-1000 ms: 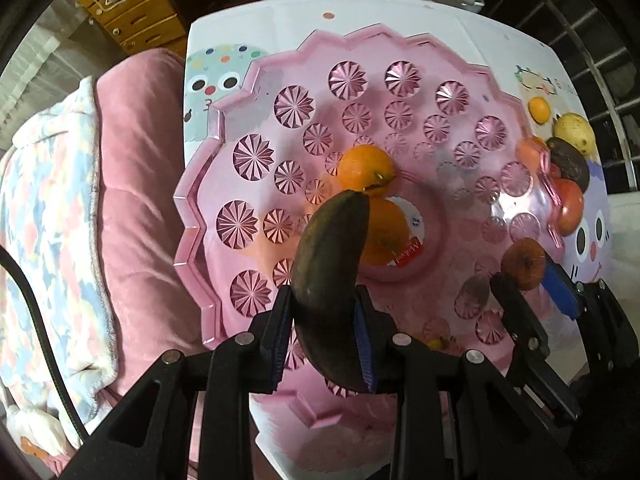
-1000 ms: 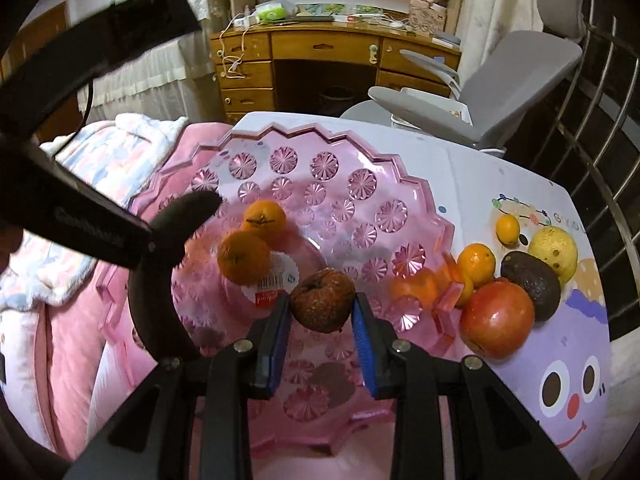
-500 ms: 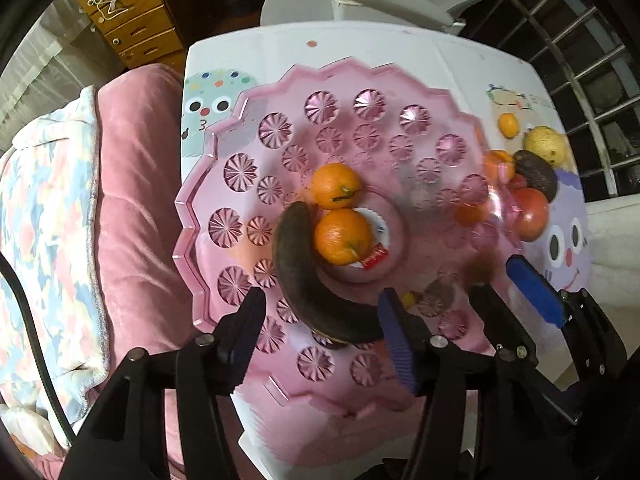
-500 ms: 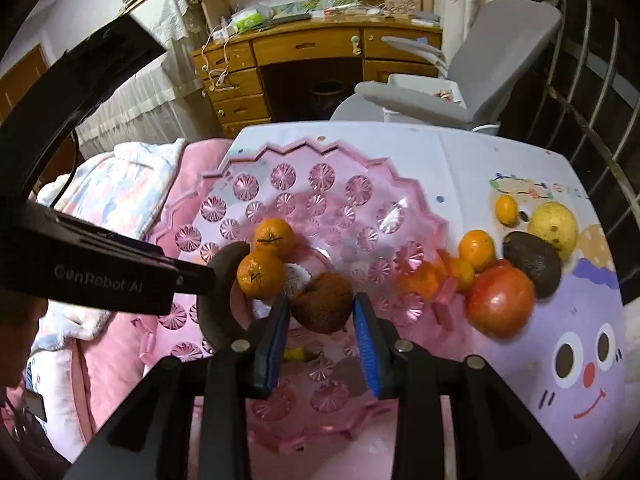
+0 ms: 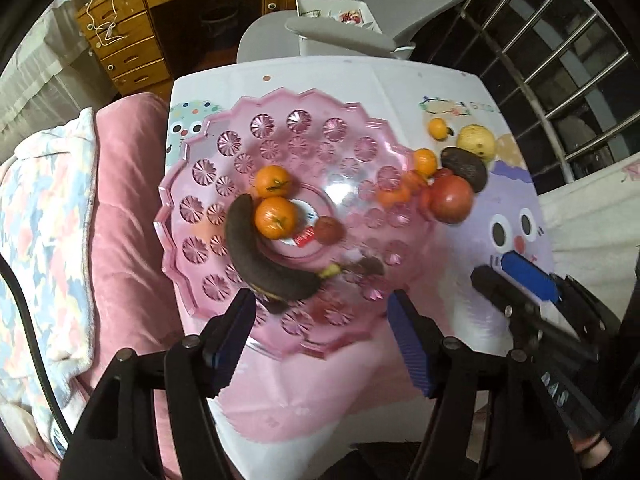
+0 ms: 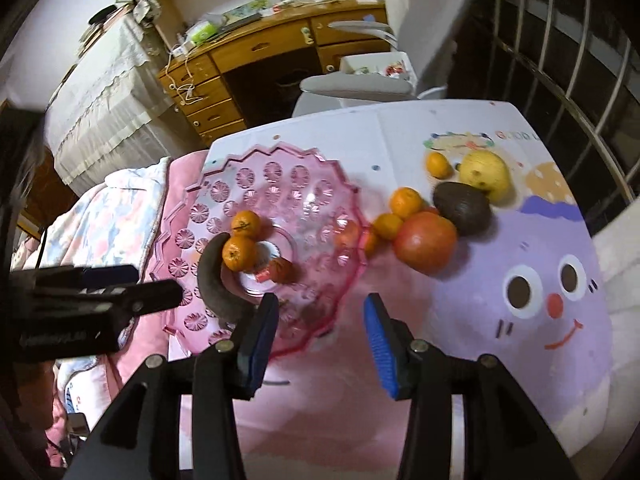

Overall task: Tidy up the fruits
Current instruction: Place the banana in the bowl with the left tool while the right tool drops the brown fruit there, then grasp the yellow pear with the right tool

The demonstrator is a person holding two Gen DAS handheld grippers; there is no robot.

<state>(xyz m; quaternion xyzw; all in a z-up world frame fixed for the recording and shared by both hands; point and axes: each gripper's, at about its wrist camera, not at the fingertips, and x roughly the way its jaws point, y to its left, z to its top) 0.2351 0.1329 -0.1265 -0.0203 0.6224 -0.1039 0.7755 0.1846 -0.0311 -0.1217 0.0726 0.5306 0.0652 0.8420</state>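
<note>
Fruits lie partly in a pink plastic tray [image 5: 200, 200] and partly on the bare worktop [image 5: 320, 76] to its right.

From the left wrist, a blackened banana [image 5: 260, 258] curves along the tray's left inner side, touching the nearer of two mandarins [image 5: 275, 217] beside the tray's centre. A small brownish-red fruit [image 5: 328, 230] sits just right of them. The left gripper [image 5: 320, 320] hangs over the tray's near rim with its jaws spread and empty; they have just been opening. The right gripper [image 5: 516, 280] shows at the right edge, over a purple cartoon face printed on the worktop cover. Past the tray's right rim, a tomato [image 5: 451, 199], a dark avocado [image 5: 466, 167], a yellow pear [image 5: 477, 142] and small oranges [image 5: 425, 161] cluster close together.

From the right wrist, the right gripper [image 6: 322, 326] hovers over the tray's near right rim [image 6: 348, 280], released, with nothing between its blue pads [image 6: 378, 344]; its jaws have just been opening too. The banana [image 6: 216, 284], mandarins [image 6: 240, 254] and brownish-red fruit [image 6: 282, 270] rest in the tray. The tomato [image 6: 425, 243], avocado [image 6: 462, 208] and pear [image 6: 485, 174] stand on the worktop toward its far right corner. The left gripper's finger [image 6: 132, 298] reaches in from the left.
</note>
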